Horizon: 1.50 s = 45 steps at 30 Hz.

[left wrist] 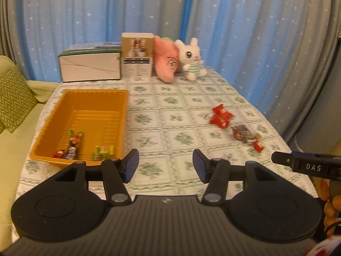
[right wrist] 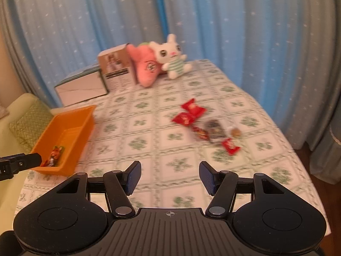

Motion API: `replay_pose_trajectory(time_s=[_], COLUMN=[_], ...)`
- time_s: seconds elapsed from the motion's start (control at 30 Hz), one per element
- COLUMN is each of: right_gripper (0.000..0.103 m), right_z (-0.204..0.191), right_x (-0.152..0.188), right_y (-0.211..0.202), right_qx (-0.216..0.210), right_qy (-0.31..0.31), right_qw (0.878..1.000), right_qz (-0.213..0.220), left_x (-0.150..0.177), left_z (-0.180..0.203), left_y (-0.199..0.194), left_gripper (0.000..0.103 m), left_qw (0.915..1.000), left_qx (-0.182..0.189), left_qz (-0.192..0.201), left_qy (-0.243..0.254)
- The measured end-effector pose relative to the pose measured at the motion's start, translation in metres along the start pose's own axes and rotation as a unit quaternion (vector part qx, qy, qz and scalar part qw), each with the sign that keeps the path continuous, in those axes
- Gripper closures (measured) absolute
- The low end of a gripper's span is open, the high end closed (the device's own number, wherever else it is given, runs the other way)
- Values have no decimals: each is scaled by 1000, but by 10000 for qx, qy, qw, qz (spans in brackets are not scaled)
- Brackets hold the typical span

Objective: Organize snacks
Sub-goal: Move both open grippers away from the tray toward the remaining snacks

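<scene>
Nearest, the left gripper (left wrist: 165,164) and right gripper (right wrist: 170,177) both hover over the counter (left wrist: 162,115) with fingers spread wide and nothing between them. Beyond, the orange bin (left wrist: 85,115) already holds a few wrapped candies (left wrist: 72,147). The loose candy cluster (right wrist: 204,125) lies well to the right of the bin, ahead and slightly right of the right gripper, which looks the nearer one. The cluster's line runs away diagonally.

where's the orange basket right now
The orange basket sits on the table's left side in the left wrist view, in front of the white box, far left of the loose red snacks; a few wrapped snacks already lie inside it.
</scene>
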State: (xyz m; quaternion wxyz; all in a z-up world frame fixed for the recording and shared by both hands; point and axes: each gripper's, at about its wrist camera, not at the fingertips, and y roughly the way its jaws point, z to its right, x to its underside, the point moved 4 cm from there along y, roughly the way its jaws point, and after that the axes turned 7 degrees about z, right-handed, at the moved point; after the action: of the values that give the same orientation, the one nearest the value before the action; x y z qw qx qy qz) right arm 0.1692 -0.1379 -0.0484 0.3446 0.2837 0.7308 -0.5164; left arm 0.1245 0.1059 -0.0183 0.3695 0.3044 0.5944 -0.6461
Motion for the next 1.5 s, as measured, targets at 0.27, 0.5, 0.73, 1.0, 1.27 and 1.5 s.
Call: replay_pose_trajectory(time_s=[0.27, 0.5, 0.73, 1.0, 1.27, 1.5], right_gripper=[43, 43, 43, 43, 43, 43], right_z=[44, 64, 75, 87, 96, 100], right_x=[1, 1, 0, -4, -11, -20], right_y=[-20, -28, -27, -21, -16, 4], right_qx=[271, 399, 465, 481, 500, 361], right_qy=[253, 323, 342, 205, 61, -258], right_qw=[9992, 9985, 9981, 9984, 9986, 9990], right_qz=[124, 197, 232, 194, 132, -4], left_x=[0, 1, 1, -1, 1, -1], left_z=[37, 58, 71, 82, 94, 102], left_y=[9, 17, 26, 40, 51, 71], left_gripper=[51, 51, 51, 51, 51, 51], left_qw=[9996, 9990, 9983, 9973, 9955, 9937], left_qx=[224, 363, 461, 574, 732, 815], left_qz=[-91, -147, -212, -271, -375, -433], left_qy=[125, 236, 300, 356, 469, 629])
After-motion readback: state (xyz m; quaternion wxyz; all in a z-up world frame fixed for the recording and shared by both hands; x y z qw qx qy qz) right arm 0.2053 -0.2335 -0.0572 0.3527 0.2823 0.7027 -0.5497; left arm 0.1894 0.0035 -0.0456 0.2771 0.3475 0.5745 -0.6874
